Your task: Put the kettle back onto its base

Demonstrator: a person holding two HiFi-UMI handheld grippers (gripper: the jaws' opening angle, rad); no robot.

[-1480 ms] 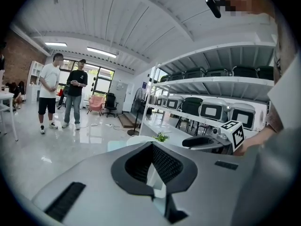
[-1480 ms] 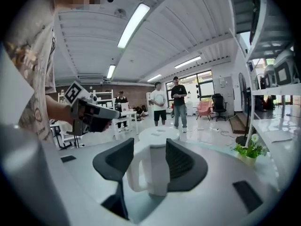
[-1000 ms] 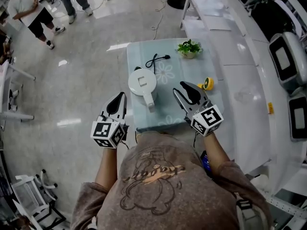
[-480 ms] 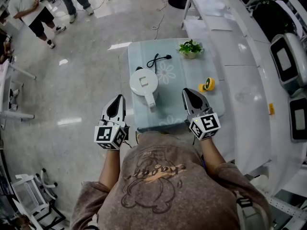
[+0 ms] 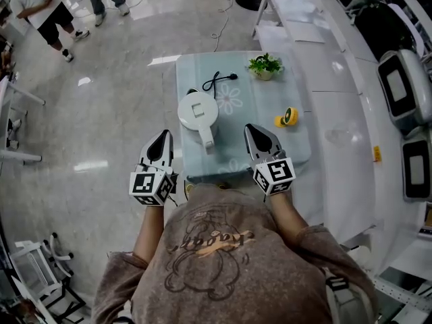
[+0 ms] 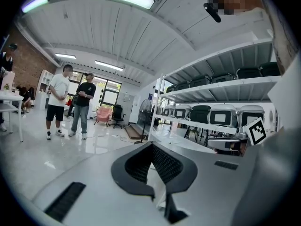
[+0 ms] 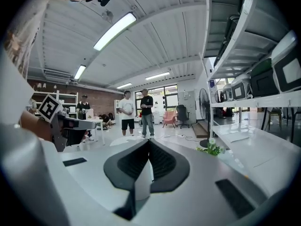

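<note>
Item 1, kettle: white, lid up, standing upright on the table. We place it close to the left edge, about midway between the far and near edges. Its handle points to the near edge and its spout to the far left corner. Whether the base lies under it we cannot tell, since the body covers that spot.

Item 2, black cord: it lies in a loop on the table just beyond the kettle. The plug end is turned to the far edge.

Item 3, potted plant: small and green, by the far edge toward the right corner, well apart from the kettle.

Item 4, yellow round object: near the right edge. We cannot make out what it is.

Item 5, left gripper: held just off the table's left edge, over the floor, beside the kettle and not touching it. We read its jaws as closed tip to tip with nothing between them.

Item 6, right gripper: above the near part of the table, right of the kettle's handle and clear of it. Its jaws are closed together and empty.

Item 7, two people: standing on the floor across the room.

Item 8, shelving: it runs along the right side and carries rows of white cases.
</note>
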